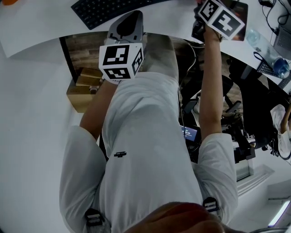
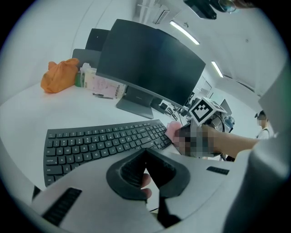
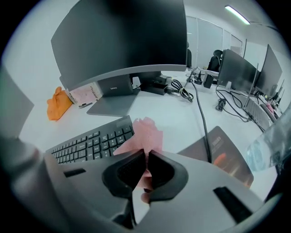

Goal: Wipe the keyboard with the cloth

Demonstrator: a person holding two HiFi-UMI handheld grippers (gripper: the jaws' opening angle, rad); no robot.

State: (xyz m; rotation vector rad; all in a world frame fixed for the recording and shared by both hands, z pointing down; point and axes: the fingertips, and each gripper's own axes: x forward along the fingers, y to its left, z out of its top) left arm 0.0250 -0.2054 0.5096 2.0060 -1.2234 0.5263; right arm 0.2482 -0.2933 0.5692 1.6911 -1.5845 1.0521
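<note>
A black keyboard point(image 2: 100, 143) lies on the white desk in front of a dark monitor point(image 2: 150, 63). My right gripper point(image 3: 146, 152) is shut on a pink cloth point(image 3: 144, 133), which hangs out past the jaws at the keyboard's point(image 3: 93, 143) right end. In the left gripper view the pink cloth point(image 2: 173, 130) touches the keyboard's right edge under the right gripper's marker cube point(image 2: 204, 111). Near the keyboard's front edge my left gripper point(image 2: 146, 150) hovers, its jaws together with nothing between them. The head view shows the keyboard point(image 1: 104, 11) at the top.
An orange bag point(image 3: 57, 105) and a small box point(image 2: 105, 87) sit at the back left of the desk. A dark pad point(image 3: 223, 154) with a black cable point(image 3: 200, 113) lies right of the cloth. A water bottle point(image 3: 268, 154) stands at far right.
</note>
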